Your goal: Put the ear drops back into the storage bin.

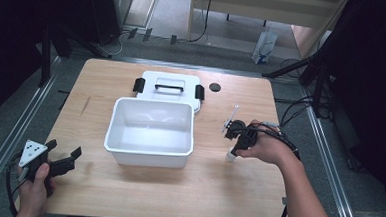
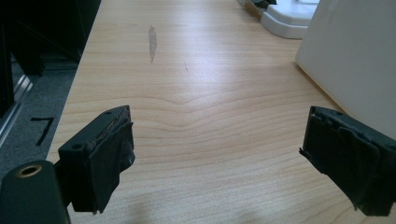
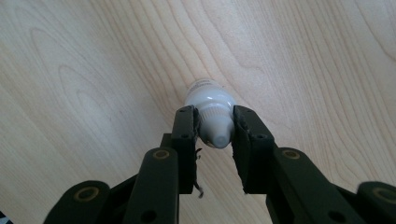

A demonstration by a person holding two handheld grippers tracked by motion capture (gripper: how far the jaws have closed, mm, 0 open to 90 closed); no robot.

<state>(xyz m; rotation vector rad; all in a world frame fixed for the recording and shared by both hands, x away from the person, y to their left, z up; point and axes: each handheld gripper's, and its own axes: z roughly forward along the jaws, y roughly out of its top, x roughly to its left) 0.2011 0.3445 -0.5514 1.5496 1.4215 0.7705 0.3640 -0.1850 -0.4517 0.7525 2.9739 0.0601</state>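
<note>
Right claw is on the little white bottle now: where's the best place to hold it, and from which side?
Grip the small white bottle at its narrow cap end, coming straight down from above, as the right claw does now. It stands upright on the table, so the cap points up between the pads, which press its two opposite sides. The wider body below should probably keep it from slipping through.

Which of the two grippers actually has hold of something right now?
The right gripper, at the table's right side: its jaws are clamped on the cap end of a small white bottle. The left gripper stands wide open over bare wood, holding nothing.
</note>
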